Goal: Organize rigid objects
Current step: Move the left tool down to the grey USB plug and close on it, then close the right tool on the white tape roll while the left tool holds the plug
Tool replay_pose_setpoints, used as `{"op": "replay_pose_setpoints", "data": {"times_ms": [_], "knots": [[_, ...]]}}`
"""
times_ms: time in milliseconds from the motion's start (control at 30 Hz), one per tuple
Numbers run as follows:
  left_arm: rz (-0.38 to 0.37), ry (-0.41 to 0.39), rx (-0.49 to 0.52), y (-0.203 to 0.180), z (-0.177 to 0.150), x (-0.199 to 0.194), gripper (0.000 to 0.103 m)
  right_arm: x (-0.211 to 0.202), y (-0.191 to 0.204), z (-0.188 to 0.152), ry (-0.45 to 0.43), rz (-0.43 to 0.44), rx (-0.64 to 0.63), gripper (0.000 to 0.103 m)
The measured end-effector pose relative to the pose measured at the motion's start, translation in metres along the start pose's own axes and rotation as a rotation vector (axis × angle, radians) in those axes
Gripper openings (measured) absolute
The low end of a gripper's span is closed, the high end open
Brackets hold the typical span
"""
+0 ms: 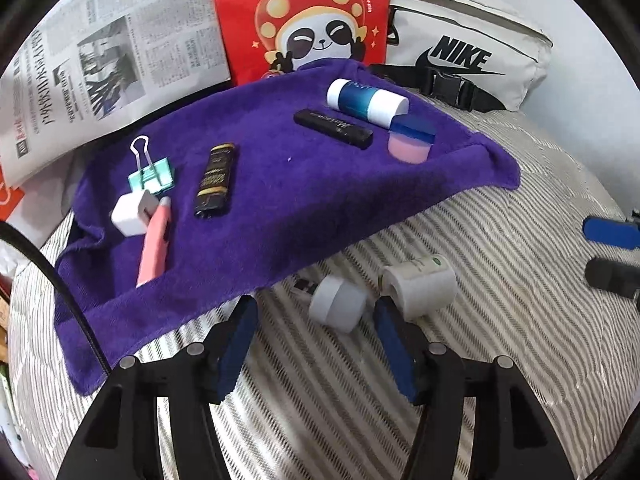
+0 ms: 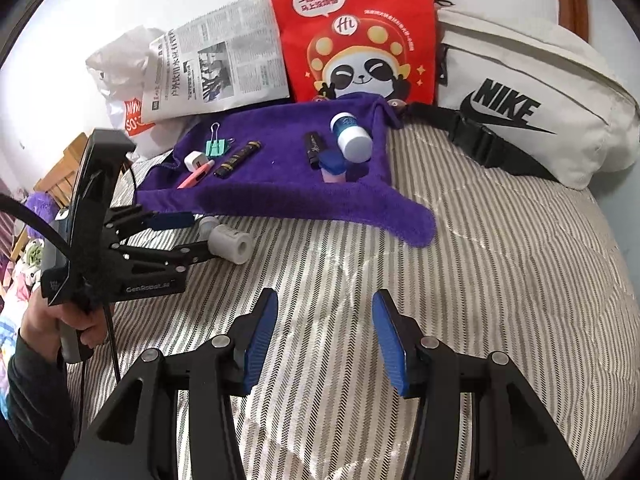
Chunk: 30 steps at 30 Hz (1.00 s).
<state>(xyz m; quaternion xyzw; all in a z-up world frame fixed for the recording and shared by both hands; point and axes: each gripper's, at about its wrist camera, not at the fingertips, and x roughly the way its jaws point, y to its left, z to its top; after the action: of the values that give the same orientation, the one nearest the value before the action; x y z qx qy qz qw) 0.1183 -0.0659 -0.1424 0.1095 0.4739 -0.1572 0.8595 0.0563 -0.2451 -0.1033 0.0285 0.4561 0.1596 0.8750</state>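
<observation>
A purple towel (image 1: 304, 208) lies on the striped bedding and carries a mint binder clip (image 1: 154, 178), a white charger cube (image 1: 130, 214), a pink pen (image 1: 154, 244), a black-and-gold lighter (image 1: 216, 180), a black tube (image 1: 332, 128), a blue-and-white bottle (image 1: 366, 102) and a pink-and-blue jar (image 1: 412, 142). Off the towel lie a grey cap (image 1: 338, 308) and a white cylinder (image 1: 420, 286), side by side. My left gripper (image 1: 316, 304) is open, its blue pads apart on either side of the grey cap without pressing it. My right gripper (image 2: 325, 300) is open over bare bedding, holding nothing.
A red panda bag (image 2: 360, 36), a newspaper (image 2: 216, 68) and a white Nike waist bag (image 2: 528, 100) stand behind the towel. A hand (image 2: 48, 324) holds the left gripper's handle at the left. The bedding (image 2: 500, 260) to the right carries nothing.
</observation>
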Motion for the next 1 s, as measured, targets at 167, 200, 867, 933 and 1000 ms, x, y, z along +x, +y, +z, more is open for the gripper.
{"op": "replay_pose_setpoints", "data": {"times_ms": [167, 200, 867, 933, 1000], "knots": [[-0.017, -0.015, -0.018, -0.004, 0.006, 0.003, 0.046, 0.009, 0.005, -0.002, 0.021, 0.006, -0.018, 0.049], [-0.033, -0.015, -0.028, -0.003, 0.006, 0.002, 0.035, 0.01, 0.005, -0.002, 0.022, 0.005, -0.019, 0.049], [-0.006, -0.017, -0.167, 0.061, -0.026, -0.018, 0.035, 0.043, 0.041, 0.016, 0.052, 0.067, -0.075, 0.049], [-0.014, -0.024, -0.179, 0.066, -0.029, -0.019, 0.035, 0.05, 0.052, 0.022, 0.062, 0.063, -0.113, 0.052], [-0.02, -0.027, -0.187, 0.068, -0.031, -0.02, 0.035, 0.055, 0.06, 0.027, 0.055, 0.058, -0.151, 0.054]]}}
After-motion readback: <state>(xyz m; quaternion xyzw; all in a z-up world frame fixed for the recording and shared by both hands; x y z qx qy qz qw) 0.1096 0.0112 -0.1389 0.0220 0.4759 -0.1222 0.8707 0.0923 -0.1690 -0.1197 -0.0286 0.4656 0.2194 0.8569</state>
